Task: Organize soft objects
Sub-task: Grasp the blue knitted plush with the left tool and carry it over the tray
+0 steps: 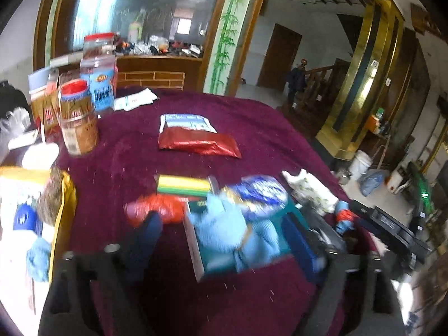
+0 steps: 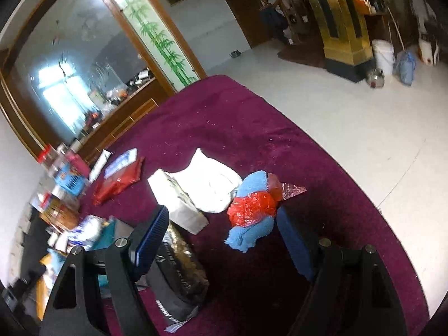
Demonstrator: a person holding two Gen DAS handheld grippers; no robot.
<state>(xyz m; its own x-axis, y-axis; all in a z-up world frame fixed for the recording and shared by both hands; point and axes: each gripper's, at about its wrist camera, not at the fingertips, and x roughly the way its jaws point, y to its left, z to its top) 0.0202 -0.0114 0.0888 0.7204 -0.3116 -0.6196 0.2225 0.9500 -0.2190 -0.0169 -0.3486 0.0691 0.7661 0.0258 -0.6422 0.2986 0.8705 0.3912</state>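
A wide bench [image 2: 252, 128] under a plum-red plush cloth fills both views; its rounded far edge meets pale bare floor [image 2: 336, 112], and the far half of the cloth lies open.

Along the left edge stand plastic jars [image 1: 79, 123] with red lids and a yellow-edged bag [image 1: 33, 212].

A teal open box [image 1: 240, 240] sits near the front in the left view, holding fluffy light-blue towels [image 1: 221, 224] and a blue-and-white crinkly packet [image 1: 261, 193]. A striped yellow-and-green sponge block [image 1: 183, 186] lies just behind it, long axis across the view.

A flat red foil pouch [image 1: 198, 141] lies mid-bench, long axis running left to right.

In the right view a white soft bundle [image 2: 210, 187] rests beside a white carton [image 2: 179, 201], with a dark shiny bag [image 2: 179, 263] nearer the camera.

A light-blue towel wrapped in red crinkly plastic [image 2: 252, 210] lies just ahead of the right claw [image 2: 221, 238], long axis running near to far.

The right claw's blue pads stand apart, nothing between them. The left claw [image 1: 235, 249] is spread wide, blurred, with the box lying between its fingers untouched.
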